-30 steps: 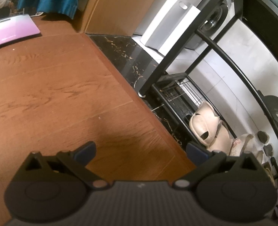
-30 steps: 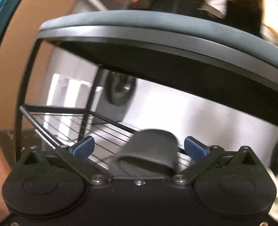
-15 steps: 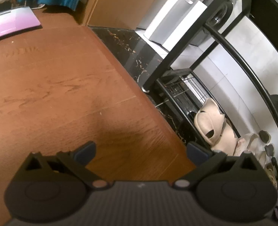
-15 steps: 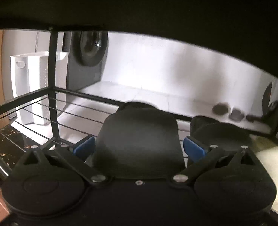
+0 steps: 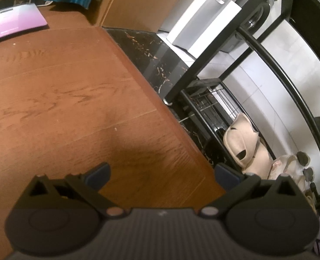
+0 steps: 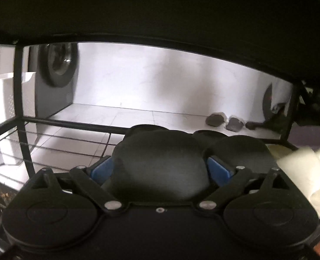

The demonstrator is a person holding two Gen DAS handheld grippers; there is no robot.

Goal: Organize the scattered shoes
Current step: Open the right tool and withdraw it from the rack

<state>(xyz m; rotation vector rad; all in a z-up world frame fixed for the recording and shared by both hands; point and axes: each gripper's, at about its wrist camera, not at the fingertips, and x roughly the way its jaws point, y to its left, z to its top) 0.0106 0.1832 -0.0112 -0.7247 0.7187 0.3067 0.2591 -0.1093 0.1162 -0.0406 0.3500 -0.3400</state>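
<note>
One dark rubber slipper (image 6: 160, 164) sits on the black wire shoe rack (image 6: 58, 125), between the right gripper (image 6: 160, 170) blue pads, whose jaws are closing on it. Left gripper (image 5: 162, 173) gapes empty above the brown wooden floor (image 5: 62, 91).

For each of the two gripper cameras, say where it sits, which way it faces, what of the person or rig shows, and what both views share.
Left wrist: above the wood floor, angled down; open left gripper, empty, rack at right.
Right wrist: inside the shoe rack, facing through it; right gripper fingers closing beside a dark slipper.
Shared: rack, white bin, pale slippers.
</note>
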